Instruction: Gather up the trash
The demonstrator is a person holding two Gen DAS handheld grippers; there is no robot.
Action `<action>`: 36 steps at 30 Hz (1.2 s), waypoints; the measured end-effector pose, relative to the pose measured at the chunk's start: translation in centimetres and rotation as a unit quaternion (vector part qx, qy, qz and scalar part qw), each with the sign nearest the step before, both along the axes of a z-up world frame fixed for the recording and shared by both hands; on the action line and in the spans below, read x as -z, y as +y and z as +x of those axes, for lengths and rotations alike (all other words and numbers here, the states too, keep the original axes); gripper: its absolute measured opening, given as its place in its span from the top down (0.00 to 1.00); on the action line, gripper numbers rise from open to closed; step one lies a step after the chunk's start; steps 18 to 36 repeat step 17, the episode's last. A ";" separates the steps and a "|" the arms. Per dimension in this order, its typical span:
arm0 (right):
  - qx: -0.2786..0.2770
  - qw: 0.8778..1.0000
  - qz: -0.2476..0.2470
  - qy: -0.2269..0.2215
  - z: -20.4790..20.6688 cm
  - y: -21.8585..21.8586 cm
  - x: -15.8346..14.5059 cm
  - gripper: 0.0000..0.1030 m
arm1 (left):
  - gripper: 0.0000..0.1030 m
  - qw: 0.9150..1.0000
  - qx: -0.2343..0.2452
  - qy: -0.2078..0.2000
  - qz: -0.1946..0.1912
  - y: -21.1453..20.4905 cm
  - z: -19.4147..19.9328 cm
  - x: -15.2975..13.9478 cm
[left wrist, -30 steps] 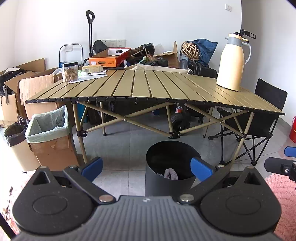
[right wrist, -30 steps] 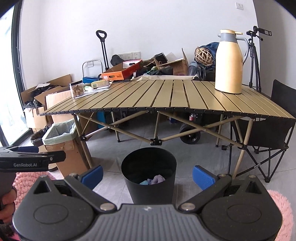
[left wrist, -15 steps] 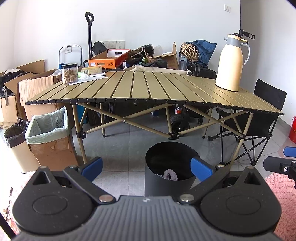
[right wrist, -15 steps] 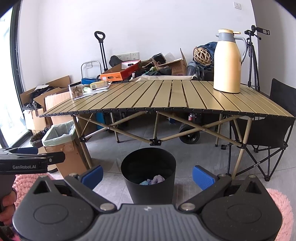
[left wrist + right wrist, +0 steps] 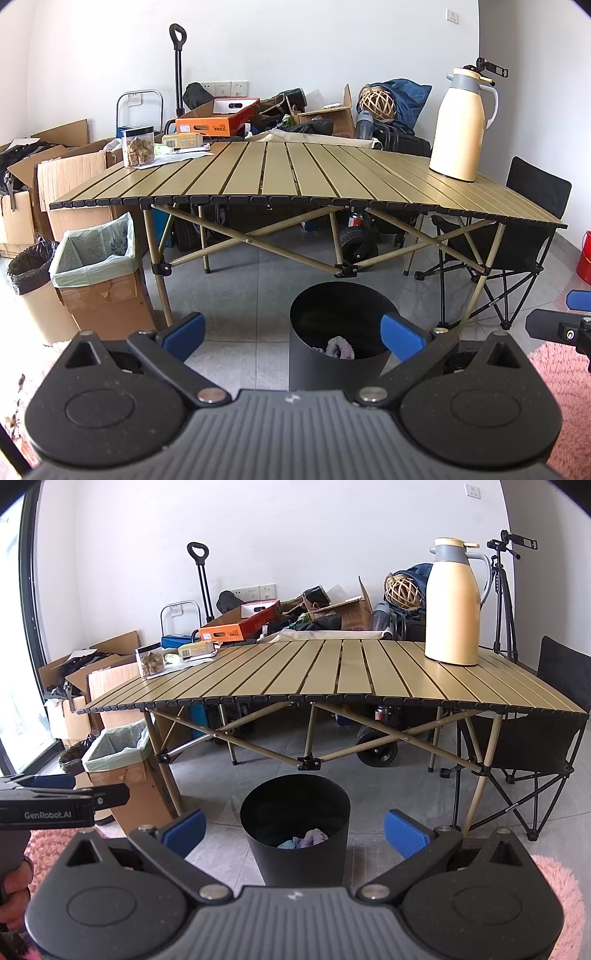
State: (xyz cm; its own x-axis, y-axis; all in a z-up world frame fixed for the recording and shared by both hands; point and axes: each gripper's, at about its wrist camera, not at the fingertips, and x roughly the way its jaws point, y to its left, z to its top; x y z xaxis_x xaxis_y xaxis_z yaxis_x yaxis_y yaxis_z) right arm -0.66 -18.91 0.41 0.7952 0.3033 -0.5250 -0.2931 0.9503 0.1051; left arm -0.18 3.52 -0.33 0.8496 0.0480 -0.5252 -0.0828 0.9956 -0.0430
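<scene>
The left gripper (image 5: 293, 334) sits at the bottom of its view with its blue-padded fingers (image 5: 183, 330) spread wide and nothing between them. The right gripper (image 5: 294, 829) is in the same pose at the bottom of its own view, fingers (image 5: 404, 832) wide apart and empty.

A round black bin (image 5: 295, 834) stands on the grey tile floor in the lower centre of both views, in front of the folding table (image 5: 332, 679). Inside it lies crumpled trash (image 5: 306, 839): a pale purple wad and a bluish scrap beside it, low against the near wall. In the left wrist view the bin (image 5: 340, 332) appears just right of centre, partly behind the right finger pad, and only the pale wad (image 5: 338, 347) shows.

The slatted tan table fills the middle of each frame. A cream jug (image 5: 454, 602) with a grey lid stands upright near its right end, and a clear jar (image 5: 149, 662) of brown pieces stands at its far left corner beside papers and a small box.

At the left of the right wrist view the left gripper pokes in, lettered "GenRobot.AI", with a hand (image 5: 14, 897) around its grip at the lower left edge. A cardboard box lined with a pale green bag (image 5: 96, 273) stands by the table's left leg. A black folding chair (image 5: 517, 254) is at the right, and pink rug (image 5: 561, 893) shows in the lower corners.
</scene>
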 end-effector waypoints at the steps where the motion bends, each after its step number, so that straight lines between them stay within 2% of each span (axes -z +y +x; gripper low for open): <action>1: 0.000 1.000 0.000 0.000 0.0 0.0 0.0 0.00 | 0.00 1.000 0.000 0.000 0.000 0.0 0.0 0.0; 36: 0.001 1.000 0.000 0.003 0.1 -0.1 0.1 0.00 | 0.00 1.000 0.003 -0.001 0.004 -0.2 0.4 0.1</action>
